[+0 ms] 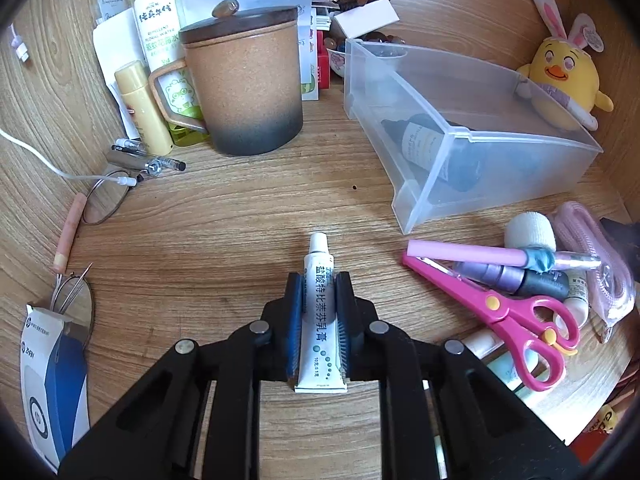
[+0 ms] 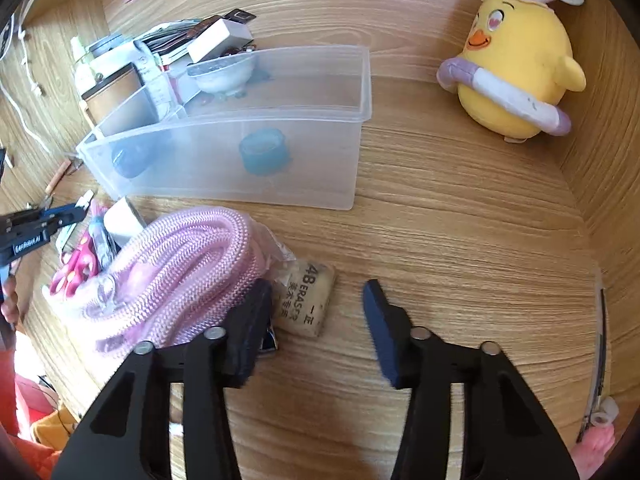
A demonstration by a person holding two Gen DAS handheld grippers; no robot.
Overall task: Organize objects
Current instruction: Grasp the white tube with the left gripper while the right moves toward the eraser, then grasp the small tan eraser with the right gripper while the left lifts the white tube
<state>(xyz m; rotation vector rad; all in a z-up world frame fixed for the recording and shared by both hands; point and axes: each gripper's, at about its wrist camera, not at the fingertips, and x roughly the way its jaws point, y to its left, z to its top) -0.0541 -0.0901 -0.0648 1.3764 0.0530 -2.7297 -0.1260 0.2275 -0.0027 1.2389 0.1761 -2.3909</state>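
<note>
Lying on the desk (image 1: 240, 216), a tube (image 1: 320, 316) is being clamped by the left gripper (image 1: 320, 280). An eraser (image 2: 306, 300) is being straddled by the right gripper (image 2: 318, 292) — jaws apart, pads not touching it.

A wide strip of bare wooden desk (image 1: 224, 224) lies open between the lidded mug (image 1: 244, 80) and the clear plastic bin (image 1: 460, 128). On the right, pink scissors (image 1: 508, 312) and a bagged pink rope (image 2: 168, 276) crowd the bin's near side. Beyond the bin toward the plush chick (image 2: 520, 68), the desk is clear.

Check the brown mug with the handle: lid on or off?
On. The dark lid sits flat across the rim of the brown mug, which stands upright on the desk; what is inside cannot be seen.
</note>
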